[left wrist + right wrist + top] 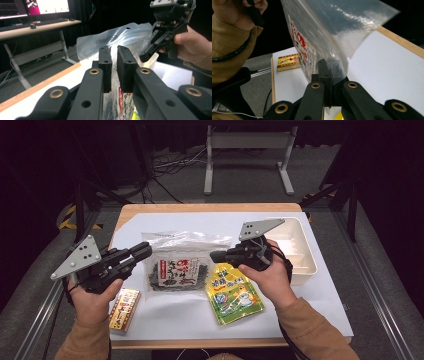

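On the near left of the surface (pixel 165 320) lies a small yellow box (pixel 123 310). Above it, the left gripper (pixel 142 252) clamps its jaws on the left edge of the clear seaweed bag (pixel 176 265), which is at the middle of the surface, held between both grippers. The right gripper (pixel 218 255) is pressed together on the bag's right edge. A yellow pouch (pixel 233 292) lies near right, and a white tray (pixel 300 247) stands at the far right.

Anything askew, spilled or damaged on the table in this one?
Nothing spilled or damaged. The clear seaweed bag is held up off the white mat, pinched at each side by the left gripper and right gripper. The yellow pouch lies tilted; the small box overhangs the mat's edge.
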The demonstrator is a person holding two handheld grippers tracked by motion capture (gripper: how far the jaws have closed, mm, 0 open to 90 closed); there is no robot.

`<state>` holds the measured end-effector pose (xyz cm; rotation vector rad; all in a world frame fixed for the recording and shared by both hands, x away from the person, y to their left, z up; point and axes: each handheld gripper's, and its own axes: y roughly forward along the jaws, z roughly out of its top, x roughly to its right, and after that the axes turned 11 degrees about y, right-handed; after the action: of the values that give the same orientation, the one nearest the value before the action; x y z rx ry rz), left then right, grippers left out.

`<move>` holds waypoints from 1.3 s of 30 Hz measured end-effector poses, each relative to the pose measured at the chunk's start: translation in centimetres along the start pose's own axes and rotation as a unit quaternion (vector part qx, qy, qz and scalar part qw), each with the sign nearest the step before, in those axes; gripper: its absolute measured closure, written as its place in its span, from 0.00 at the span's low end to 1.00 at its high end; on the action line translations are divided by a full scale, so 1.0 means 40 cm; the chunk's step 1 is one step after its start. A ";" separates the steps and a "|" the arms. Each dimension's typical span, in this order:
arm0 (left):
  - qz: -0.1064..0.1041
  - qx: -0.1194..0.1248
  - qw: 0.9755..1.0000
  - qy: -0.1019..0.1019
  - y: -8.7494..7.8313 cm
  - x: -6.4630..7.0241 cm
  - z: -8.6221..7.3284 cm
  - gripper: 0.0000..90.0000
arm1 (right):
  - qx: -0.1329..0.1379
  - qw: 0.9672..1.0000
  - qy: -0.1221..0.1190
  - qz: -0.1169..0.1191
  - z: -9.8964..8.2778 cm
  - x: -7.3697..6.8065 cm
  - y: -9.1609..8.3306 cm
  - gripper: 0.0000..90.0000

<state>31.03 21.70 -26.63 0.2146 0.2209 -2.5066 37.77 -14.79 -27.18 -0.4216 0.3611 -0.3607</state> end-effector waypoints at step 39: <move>0.034 -0.022 0.999 -0.027 0.022 -0.050 -0.060 0.56 | -0.002 0.992 0.061 -0.115 0.093 0.027 -0.233 1.00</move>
<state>33.40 22.62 -28.67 0.1343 0.2418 -2.4346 37.81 -21.96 -20.06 -0.4470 0.4337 -0.6123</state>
